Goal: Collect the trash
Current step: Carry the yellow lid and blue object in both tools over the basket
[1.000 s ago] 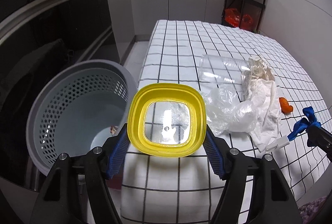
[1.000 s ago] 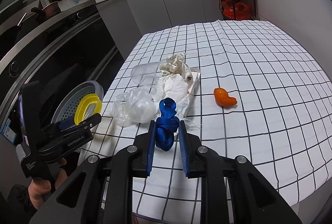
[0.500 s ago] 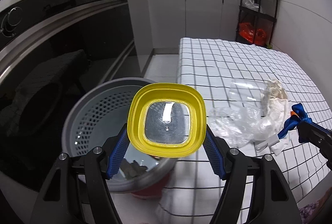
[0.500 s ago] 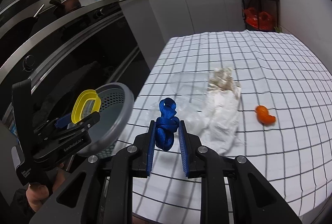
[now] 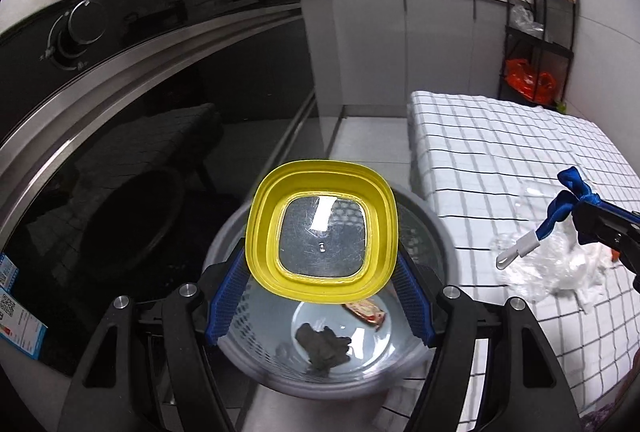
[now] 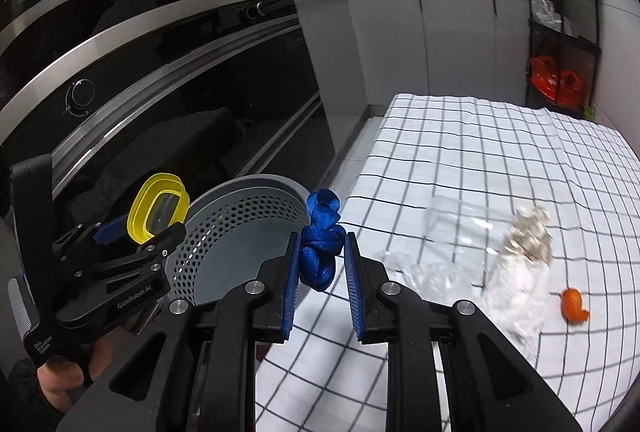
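My left gripper [image 5: 320, 276] is shut on a yellow-rimmed clear lid [image 5: 322, 234], held upright over the grey perforated bin [image 5: 436, 232] on the floor. In the right wrist view that lid [image 6: 158, 208] hangs at the bin's [image 6: 240, 228] left rim. My right gripper [image 6: 320, 252] is shut on a knotted blue strap [image 6: 320, 242], just right of the bin's rim and near the table's left edge. In the left wrist view the strap [image 5: 570, 198] trails a white tag [image 5: 516, 256]. A grey crumpled scrap [image 5: 322, 346] and a red wrapper [image 5: 366, 312] lie in the bin.
The checked tablecloth [image 6: 500, 160] carries clear plastic wrap [image 6: 440, 264], crumpled white paper [image 6: 520, 268] and an orange peel [image 6: 574, 306]. A dark oven front [image 5: 140, 132] stands left of the bin. A black shelf rack [image 6: 560, 32] stands at the far wall.
Both grippers have swung left from the table toward the bin. The lid now hangs over the bin's opening, and the strap has come to the table's left edge beside the bin.
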`<state>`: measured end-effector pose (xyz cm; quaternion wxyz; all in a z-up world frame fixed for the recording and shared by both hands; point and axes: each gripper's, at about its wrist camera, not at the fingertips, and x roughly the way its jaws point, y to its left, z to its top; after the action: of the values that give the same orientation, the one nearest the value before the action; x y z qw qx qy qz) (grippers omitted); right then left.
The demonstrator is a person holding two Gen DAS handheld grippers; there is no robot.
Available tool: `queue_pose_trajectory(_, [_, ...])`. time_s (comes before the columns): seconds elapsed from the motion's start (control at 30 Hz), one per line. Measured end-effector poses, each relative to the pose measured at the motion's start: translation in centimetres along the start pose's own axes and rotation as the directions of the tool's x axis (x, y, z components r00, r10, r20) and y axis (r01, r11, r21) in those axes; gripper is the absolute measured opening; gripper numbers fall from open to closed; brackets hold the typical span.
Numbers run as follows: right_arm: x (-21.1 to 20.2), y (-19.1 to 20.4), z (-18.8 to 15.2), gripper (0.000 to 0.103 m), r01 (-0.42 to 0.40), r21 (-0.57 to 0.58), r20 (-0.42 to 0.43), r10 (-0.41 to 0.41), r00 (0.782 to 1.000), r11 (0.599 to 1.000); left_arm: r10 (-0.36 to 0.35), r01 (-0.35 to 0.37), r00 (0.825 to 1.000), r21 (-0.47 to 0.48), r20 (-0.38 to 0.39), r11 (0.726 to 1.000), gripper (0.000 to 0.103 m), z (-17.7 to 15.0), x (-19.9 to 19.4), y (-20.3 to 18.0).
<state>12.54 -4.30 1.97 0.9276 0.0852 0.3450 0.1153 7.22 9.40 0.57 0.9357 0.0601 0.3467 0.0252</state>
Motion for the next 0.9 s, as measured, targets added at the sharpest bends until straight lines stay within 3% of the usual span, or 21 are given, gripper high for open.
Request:
queue_pose_trajectory(0.37, [5.4, 1.9, 0.9, 0.021, -0.040, -0.079, -0.072, 0.035, 0.997, 0.996, 0.019, -0.023, 0.997, -0.047, -0.078, 0.999, 0.067, -0.7, 3.4, 1.8])
queue_pose_trajectory(0.9, [10.8, 3.5, 0.6, 0.021, -0.154, -0.096, -0.195, 0.133, 0.972, 0.983, -0.004, -0.011, 0.984, -0.086, -0.177, 0.996, 0.067, -1.1, 6.0, 2.2])
